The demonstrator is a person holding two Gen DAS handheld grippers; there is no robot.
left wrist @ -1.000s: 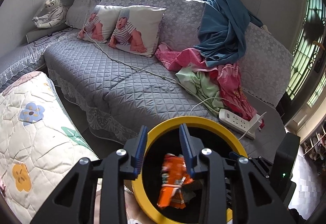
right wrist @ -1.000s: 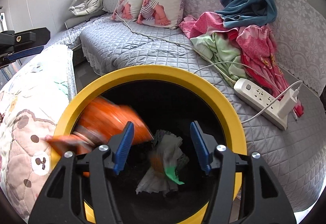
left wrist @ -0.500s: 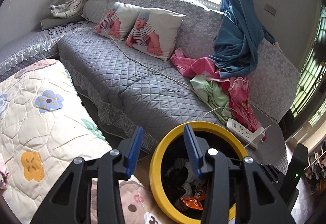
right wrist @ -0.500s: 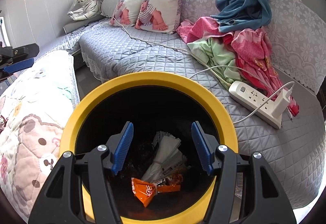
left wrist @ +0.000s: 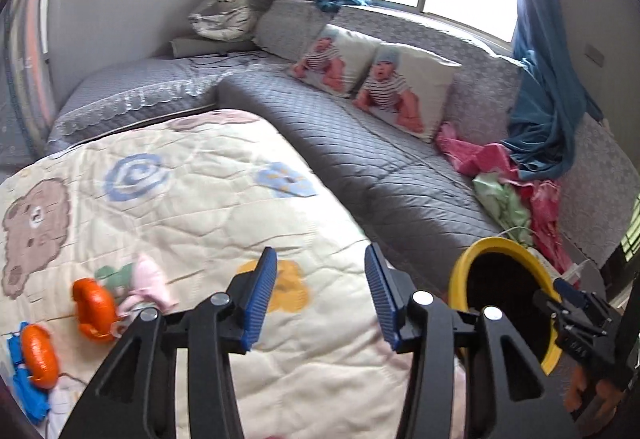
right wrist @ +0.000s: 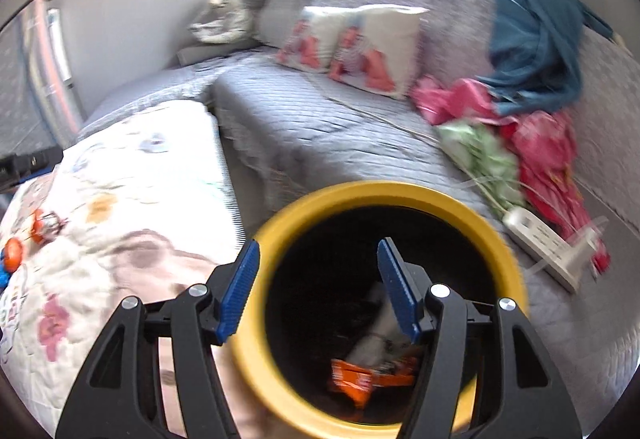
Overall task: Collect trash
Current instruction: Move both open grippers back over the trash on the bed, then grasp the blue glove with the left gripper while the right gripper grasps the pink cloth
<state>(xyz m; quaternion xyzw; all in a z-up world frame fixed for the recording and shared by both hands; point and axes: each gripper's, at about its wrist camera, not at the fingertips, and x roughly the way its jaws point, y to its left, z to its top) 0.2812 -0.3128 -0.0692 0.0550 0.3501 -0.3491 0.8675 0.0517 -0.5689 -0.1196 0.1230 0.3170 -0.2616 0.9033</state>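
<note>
The left claw point(left wrist: 320, 291) hung over the quilt point(left wrist: 192, 207), its jaws spread with nothing between them; they had just been opening. Ahead of it the quilt lay bare and broad up to its far edge, where a narrow gap parted it from the grey sofa point(left wrist: 384, 175). At the quilt's near left corner sat the loose trash: two orange wrappers point(left wrist: 94, 309), a pink scrap point(left wrist: 150, 279) just beside the nearer one, and something blue point(left wrist: 24, 383) at the very edge of the picture. All lay well to the left of the claw, apart from it.

The bin point(left wrist: 464, 279), yellow-rimmed and black inside, stood off the quilt's right edge, close against the sofa front. The right claw point(right wrist: 318, 287) was above its mouth, jaws spread and empty, having just opened a little more; one pad overlapped the rim's left side in the picture, the other hung over the opening.

Only the right view looked down into the bin, blurred: an orange wrapper point(right wrist: 352, 385) and pale paper point(right wrist: 380, 327) lay at the bottom. It also showed a white power strip point(right wrist: 540, 239) on the sofa just right of the bin, with pink and green clothes point(right wrist: 540, 147) behind. Only the left view showed the right claw from outside, at the bin's far right rim, and the quilt's whole spread. The trash on the quilt was a small smear at the left border in the right view.
</note>
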